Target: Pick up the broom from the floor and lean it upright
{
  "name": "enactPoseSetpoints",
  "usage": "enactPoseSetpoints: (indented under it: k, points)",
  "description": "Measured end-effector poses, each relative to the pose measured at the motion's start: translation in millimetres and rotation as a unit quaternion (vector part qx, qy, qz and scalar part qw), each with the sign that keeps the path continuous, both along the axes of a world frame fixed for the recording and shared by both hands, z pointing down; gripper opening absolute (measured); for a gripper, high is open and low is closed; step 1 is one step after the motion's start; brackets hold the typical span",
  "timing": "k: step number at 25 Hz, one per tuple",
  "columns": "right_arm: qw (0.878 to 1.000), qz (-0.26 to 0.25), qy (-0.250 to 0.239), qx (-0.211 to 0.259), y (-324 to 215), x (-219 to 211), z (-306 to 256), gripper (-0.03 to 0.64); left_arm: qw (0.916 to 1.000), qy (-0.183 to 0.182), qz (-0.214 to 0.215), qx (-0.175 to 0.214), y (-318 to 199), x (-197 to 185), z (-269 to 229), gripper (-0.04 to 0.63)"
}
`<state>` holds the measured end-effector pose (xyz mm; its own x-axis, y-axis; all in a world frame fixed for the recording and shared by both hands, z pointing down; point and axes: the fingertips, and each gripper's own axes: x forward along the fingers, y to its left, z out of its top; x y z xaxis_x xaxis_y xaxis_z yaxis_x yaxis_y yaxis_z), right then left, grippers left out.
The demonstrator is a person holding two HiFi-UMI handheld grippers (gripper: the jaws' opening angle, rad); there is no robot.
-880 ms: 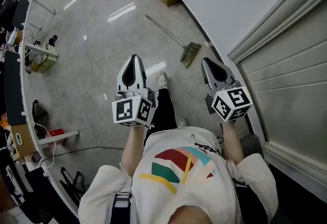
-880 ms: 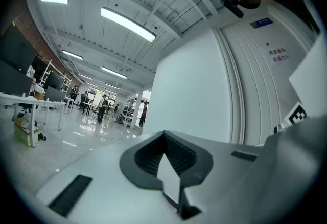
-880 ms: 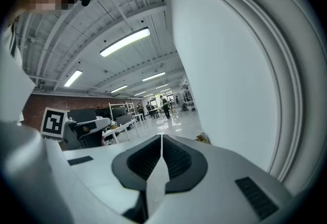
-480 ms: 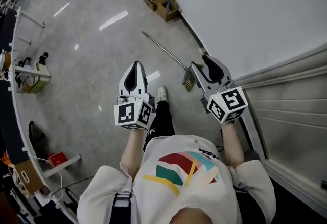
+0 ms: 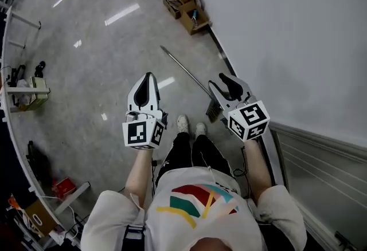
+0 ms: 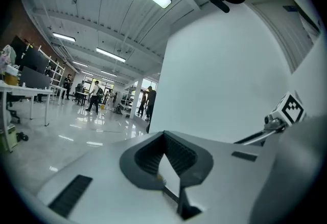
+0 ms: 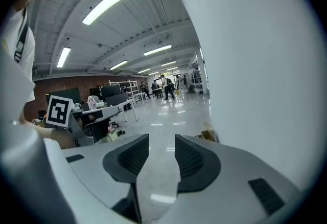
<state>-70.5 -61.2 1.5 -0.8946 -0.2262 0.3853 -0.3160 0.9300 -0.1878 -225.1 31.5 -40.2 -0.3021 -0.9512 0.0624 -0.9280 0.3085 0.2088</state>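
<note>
Two grippers are held out ahead of you over a glossy grey floor (image 5: 97, 43). Along the far left edge runs a curved line of desks (image 5: 26, 90) with clutter on them. Between those and your left gripper (image 5: 149, 76) the floor lies wide and open, so that side gives you the most room. Your left gripper is closed, its ribbed pads meeting at the tips with nothing caught in them. Just right of it your two shoes (image 5: 183, 124) stand side by side. The broom (image 5: 186, 72) lies flat on the floor ahead of your shoes. Its thin handle runs up and left toward the open floor, and its bristle head sits down by the wall's base, partly hidden behind your right gripper (image 5: 221, 81). That gripper's jaws stand wide apart and hold nothing; only floor shows through the gap. Further along the wall's foot sit open cardboard boxes (image 5: 184, 0). At the right the white wall (image 5: 287, 32) closes the space. Its dark skirting strip (image 5: 221, 52) runs close beside the broom head, so room is tight there
</note>
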Motion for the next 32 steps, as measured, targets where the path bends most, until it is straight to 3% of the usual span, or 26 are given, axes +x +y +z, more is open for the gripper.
enactPoseSetpoints:
  k: [4,8,13,19,23,27,32]
  points:
    - [0.997,-0.06,0.045,-0.026,-38,-37,87,0.161,0.9997,-0.002,-0.011,-0.022,-33,-24,69,0.046]
    - [0.99,-0.096,0.091,-0.044,-78,-75,214,0.161,0.9996,-0.009,-0.007,-0.024,-82,-50,173,0.046]
    - [0.982,-0.115,0.13,-0.08,-104,-107,403,0.16,0.9989,0.041,-0.021,0.005,-121,-86,349,0.046]
    - [0.977,-0.133,0.15,-0.067,-149,-165,647,0.16,0.9997,0.018,-0.009,0.013,-161,-121,565,0.046]
    - [0.97,-0.136,0.177,-0.1,-164,-186,798,0.16,0.9999,0.009,0.006,-0.011,-176,-132,695,0.046]
    - [0.959,-0.139,0.23,-0.088,-161,-185,885,0.16,0.9988,0.017,0.019,-0.041,-179,-131,776,0.046]
    - [0.949,-0.13,0.267,-0.109,-167,-180,930,0.16,0.9977,0.037,0.004,-0.057,-179,-132,823,0.046]
